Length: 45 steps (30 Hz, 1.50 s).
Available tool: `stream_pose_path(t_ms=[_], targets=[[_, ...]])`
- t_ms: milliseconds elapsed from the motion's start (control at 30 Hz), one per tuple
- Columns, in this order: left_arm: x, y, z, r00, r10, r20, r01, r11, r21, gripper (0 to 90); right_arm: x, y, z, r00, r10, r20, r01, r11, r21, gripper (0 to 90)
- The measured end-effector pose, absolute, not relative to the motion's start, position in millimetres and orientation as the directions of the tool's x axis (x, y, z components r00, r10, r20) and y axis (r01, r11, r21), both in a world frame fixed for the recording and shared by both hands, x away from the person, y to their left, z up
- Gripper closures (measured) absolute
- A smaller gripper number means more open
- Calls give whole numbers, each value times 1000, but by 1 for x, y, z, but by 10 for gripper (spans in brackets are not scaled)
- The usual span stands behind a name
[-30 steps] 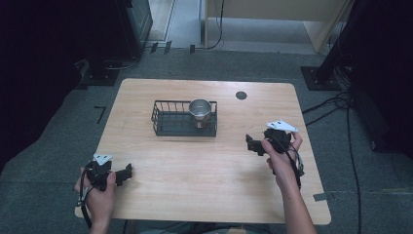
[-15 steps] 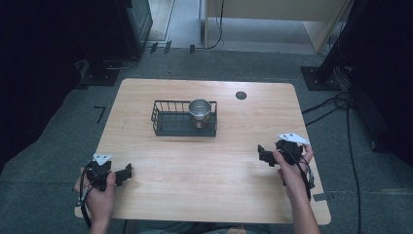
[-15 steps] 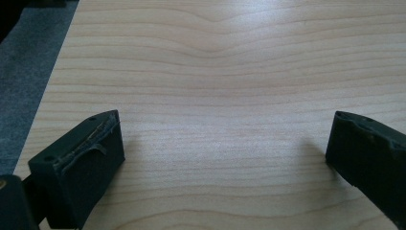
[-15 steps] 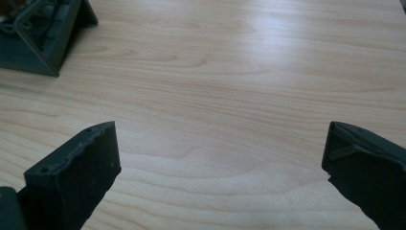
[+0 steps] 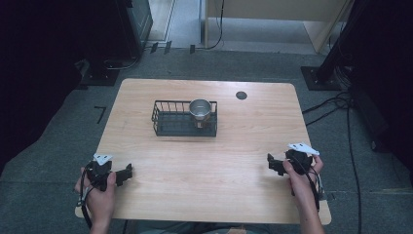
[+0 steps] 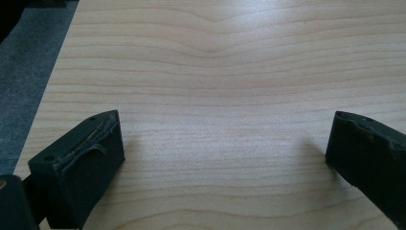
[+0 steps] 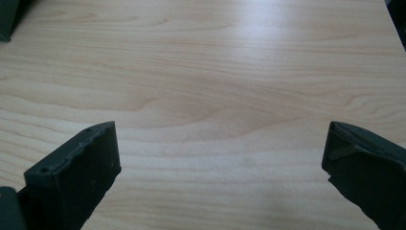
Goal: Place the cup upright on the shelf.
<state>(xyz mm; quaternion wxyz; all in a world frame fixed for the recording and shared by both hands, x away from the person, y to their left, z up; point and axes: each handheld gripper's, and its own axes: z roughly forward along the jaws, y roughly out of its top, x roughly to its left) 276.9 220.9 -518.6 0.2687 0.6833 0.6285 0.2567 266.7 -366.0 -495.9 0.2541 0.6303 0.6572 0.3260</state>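
— Grey carpet is seen around a light wood table (image 5: 204,180); dark cabinets and cables are noted along the far and right edges. What is listed on the top?

— One black wire basket (image 5: 168,125), set near the middle toward the far side. One metal cup (image 5: 199,108) is held upright inside it, at its right end. One small dark round disc (image 5: 241,95) is recorded on the wood beyond the basket, to its right, apart from it.

— And the left gripper (image 5: 127,171)?

— It is held in the left hand (image 5: 100,192) at the near left corner, low over the wood. Its jaws are seen spread wide in the left gripper view (image 6: 225,153), with bare wood grain between them and nothing gripped. The table's edge and grey floor are caught at that view's left.

— The right gripper (image 5: 271,164)?

— It is held in the right hand (image 5: 303,176) by the near right edge, well apart from the basket. In the right gripper view (image 7: 222,158) its jaws are likewise parted wide over bare wood, nothing between them.

— Contact with the basket?

— None is recorded; both grippers are kept well away from it.
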Motion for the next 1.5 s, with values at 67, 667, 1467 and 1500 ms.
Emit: stream_pose_path(t_ms=[67, 667, 1467, 1500], targets=[[277, 221, -519, 78, 997, 13, 721, -65, 690, 0, 263, -369, -500, -70, 994, 79, 667, -12, 745, 0], [277, 221, -519, 78, 997, 14, 721, -66, 690, 0, 230, -390, -529, -14, 1000, 27, 701, -10, 713, 0], [277, 221, -519, 78, 997, 13, 721, -66, 690, 0, 221, -396, -529, -40, 999, 29, 701, 7, 713, 0], [277, 221, -519, 79, 997, 13, 721, -66, 690, 0, 221, -396, -529, -40, 999, 28, 701, 8, 713, 0]])
